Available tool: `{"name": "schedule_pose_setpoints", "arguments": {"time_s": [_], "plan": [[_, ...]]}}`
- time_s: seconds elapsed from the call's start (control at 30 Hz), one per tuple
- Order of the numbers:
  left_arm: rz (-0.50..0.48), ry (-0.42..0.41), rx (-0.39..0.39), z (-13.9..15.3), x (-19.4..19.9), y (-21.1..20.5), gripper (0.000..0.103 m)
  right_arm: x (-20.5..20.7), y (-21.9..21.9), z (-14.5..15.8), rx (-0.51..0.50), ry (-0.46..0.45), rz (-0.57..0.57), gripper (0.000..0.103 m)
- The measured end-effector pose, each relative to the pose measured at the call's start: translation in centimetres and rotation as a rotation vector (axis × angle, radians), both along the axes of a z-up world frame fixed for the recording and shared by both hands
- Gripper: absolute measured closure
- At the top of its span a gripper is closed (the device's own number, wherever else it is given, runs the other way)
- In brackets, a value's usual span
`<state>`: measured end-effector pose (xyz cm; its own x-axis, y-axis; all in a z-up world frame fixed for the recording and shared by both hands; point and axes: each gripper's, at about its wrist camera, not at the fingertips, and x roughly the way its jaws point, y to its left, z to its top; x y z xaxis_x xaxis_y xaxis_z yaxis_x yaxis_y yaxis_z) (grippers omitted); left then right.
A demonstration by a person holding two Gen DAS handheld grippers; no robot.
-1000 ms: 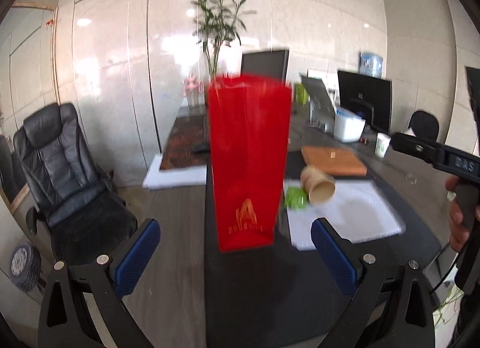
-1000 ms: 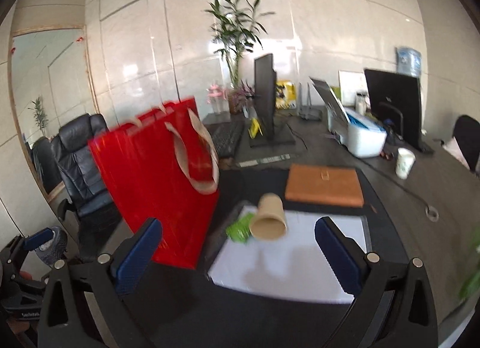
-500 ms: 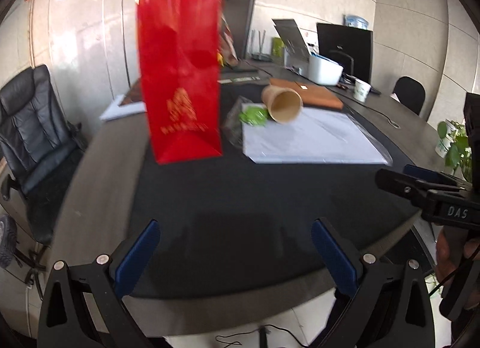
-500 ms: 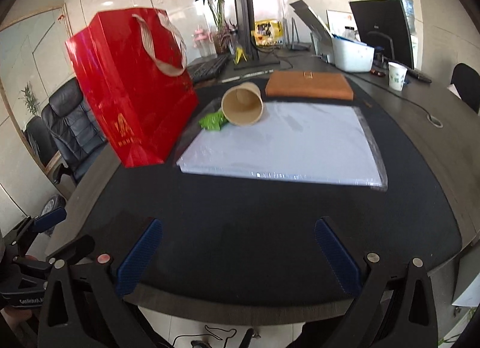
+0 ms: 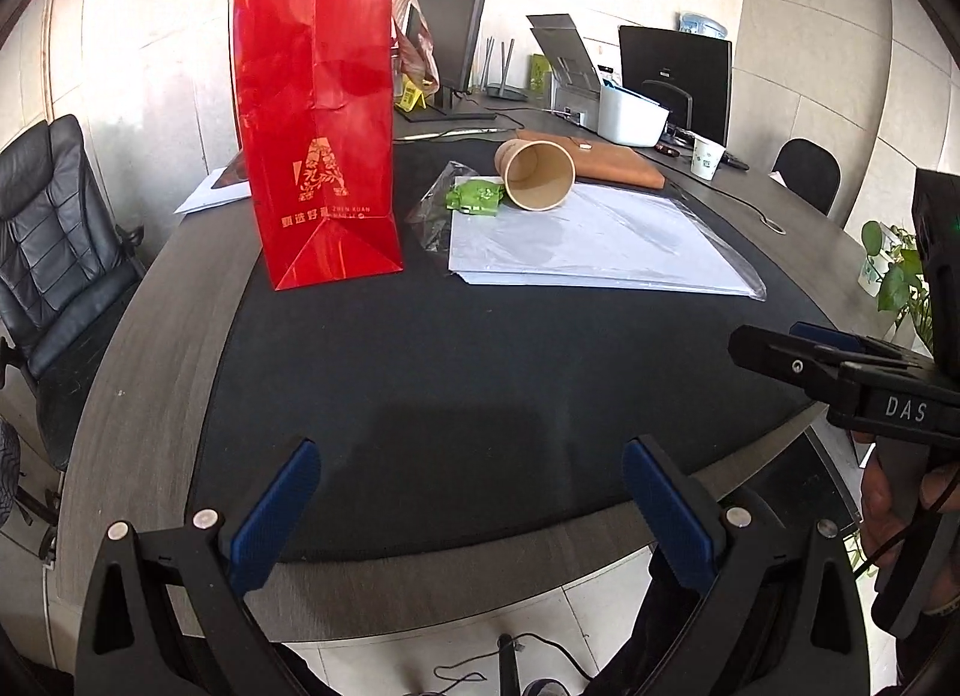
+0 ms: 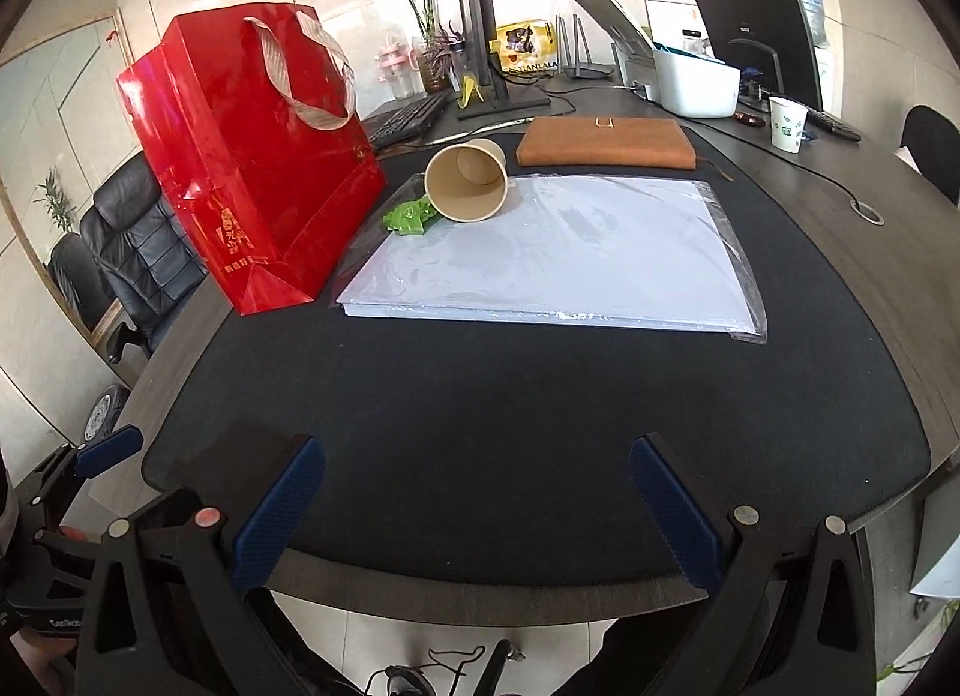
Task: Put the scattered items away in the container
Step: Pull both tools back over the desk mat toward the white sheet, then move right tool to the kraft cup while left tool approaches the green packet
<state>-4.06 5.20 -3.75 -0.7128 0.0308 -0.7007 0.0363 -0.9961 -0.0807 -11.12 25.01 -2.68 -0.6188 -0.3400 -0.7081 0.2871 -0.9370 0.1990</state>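
Red bag with gold print, tan cup, green packet.

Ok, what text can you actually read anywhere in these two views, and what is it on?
"DAS": right tongs body, seen from the left wrist.
"ZHEN XUAN" under a big "A" logo: red bag; the Chinese characters beside it are too blurred to read.
Yellow package lettering: too small to read with confidence.

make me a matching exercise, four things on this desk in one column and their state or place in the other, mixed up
Things:
1. red bag
2. paper cup
3. green packet
4. brown notebook

States:
a. lying flat behind the sheet of paper
b. tipped on its side
c. standing upright
d. crumpled, beside the cup's mouth

Pairs: 1-c, 2-b, 3-d, 4-a
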Motion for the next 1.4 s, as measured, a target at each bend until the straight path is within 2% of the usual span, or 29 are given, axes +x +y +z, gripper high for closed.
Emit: {"name": "schedule_pose_setpoints", "arguments": {"time_s": [0.53,0.73,0.87,1.13,1.3,1.4], "plan": [[0.017,-0.013,-0.013,-0.9,-0.4,-0.7,0.0,-0.6,-1.3,-0.9,0.013,-0.028,0.024,0.0],[0.002,-0.023,0.009,-0.9,-0.9,-0.8,0.0,-1.6,-1.7,-1.3,0.019,-0.05,0.037,0.0],[-0.009,-0.032,-0.009,-0.6,-1.7,-0.9,0.0,-3.0,-2.2,-0.8,0.025,-0.034,0.03,0.0],[-0.057,-0.019,-0.01,2.0,-4.6,-0.6,0.0,-8.2,-3.3,3.7,0.031,0.043,0.01,0.0],[-0.107,-0.003,-0.04,4.1,-6.9,0.3,0.0,-15.4,-5.4,6.7,0.036,0.099,0.018,0.0],[-0.132,0.011,-0.072,5.4,-8.3,0.8,0.0,-20.6,-6.7,6.8,-0.005,0.049,0.028,0.0]]}}
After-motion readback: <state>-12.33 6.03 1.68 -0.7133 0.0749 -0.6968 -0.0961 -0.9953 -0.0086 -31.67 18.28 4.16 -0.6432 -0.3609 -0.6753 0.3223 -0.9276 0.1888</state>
